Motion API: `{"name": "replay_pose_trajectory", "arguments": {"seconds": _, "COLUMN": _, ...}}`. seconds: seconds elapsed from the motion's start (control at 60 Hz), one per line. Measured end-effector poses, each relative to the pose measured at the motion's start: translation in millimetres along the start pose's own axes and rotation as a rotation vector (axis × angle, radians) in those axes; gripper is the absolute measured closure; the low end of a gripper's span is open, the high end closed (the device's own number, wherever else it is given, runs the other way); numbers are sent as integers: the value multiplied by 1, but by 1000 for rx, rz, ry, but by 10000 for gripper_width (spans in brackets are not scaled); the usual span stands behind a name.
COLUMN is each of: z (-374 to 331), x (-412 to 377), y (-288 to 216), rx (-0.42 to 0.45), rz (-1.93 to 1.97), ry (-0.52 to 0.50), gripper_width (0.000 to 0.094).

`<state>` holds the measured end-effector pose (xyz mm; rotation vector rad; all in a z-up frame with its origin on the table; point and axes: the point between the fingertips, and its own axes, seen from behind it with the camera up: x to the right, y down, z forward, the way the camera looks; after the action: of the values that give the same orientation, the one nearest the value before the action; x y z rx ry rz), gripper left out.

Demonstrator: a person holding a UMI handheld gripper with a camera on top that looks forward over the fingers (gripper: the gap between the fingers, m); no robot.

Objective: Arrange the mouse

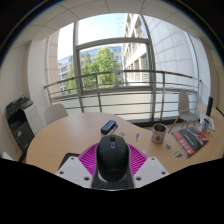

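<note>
black and rounded, the mouse [112, 158] fills the space between the two fingers of the gripper [112, 166], its long axis running straight ahead along them, away from the camera. a thin light line, probably the scroll wheel, runs down its far half, so that end seems to point toward the middle of the table [70, 132]. magenta pads [90, 156] flank the mouse at left and right and lie close against its sides; the claw looks clamped on it, though the contact itself is hard to make out. whether the mouse rests on the wood or is raised off it cannot be told, as its underside is hidden. its near end is cut off behind the gripper's pale body.

just ahead of the mouse lies a small dark flat object [108, 126], too small to name. to the right stand a dark cup [158, 133] and a clutter of coloured items [188, 138], blurred together at the table's curved edge. a dark chair [20, 122] stands at the left. beyond the table are a railing [120, 82], large windows, green trees [100, 68] and a pale building.
</note>
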<state>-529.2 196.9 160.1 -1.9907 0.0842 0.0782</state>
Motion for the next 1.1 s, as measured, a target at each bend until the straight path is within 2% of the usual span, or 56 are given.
{"name": "replay_pose_trajectory", "arguments": {"seconds": 0.133, "z": 49, "x": -53, "y": 100, "rx": -180, "rz": 0, "ry": -8, "gripper_width": 536}}
{"name": "replay_pose_trajectory", "arguments": {"seconds": 0.233, "z": 66, "x": -73, "y": 140, "rx": -225, "rz": -31, "ry": -3, "gripper_width": 504}}
{"name": "replay_pose_trajectory", "arguments": {"seconds": 0.317, "z": 70, "x": -78, "y": 160, "rx": -258, "rz": -58, "ry": -10, "gripper_width": 435}}
{"name": "replay_pose_trajectory", "arguments": {"seconds": 0.383, "z": 65, "x": -83, "y": 161, "rx": -270, "rz": -58, "ry": -19, "gripper_width": 329}}
{"name": "replay_pose_trajectory", "arguments": {"seconds": 0.467, "z": 46, "x": -86, "y": 139, "rx": -235, "rz": -81, "ry": -13, "gripper_width": 73}}
{"name": "replay_pose_trajectory", "arguments": {"seconds": 0.517, "z": 31, "x": -85, "y": 124, "rx": -210, "rz": -97, "ry": 6, "gripper_width": 117}}
{"name": "replay_pose_trajectory", "arguments": {"seconds": 0.583, "z": 5, "x": -86, "y": 102, "rx": -190, "rz": -100, "ry": 23, "gripper_width": 80}}
{"name": "replay_pose_trajectory", "arguments": {"seconds": 0.817, "z": -99, "x": -94, "y": 50, "rx": -149, "rz": -106, "ry": 64, "gripper_width": 93}}
{"name": "replay_pose_trajectory", "arguments": {"seconds": 1.1, "z": -205, "x": -100, "y": 60, "rx": -135, "rz": -105, "ry": 66, "gripper_width": 95}}
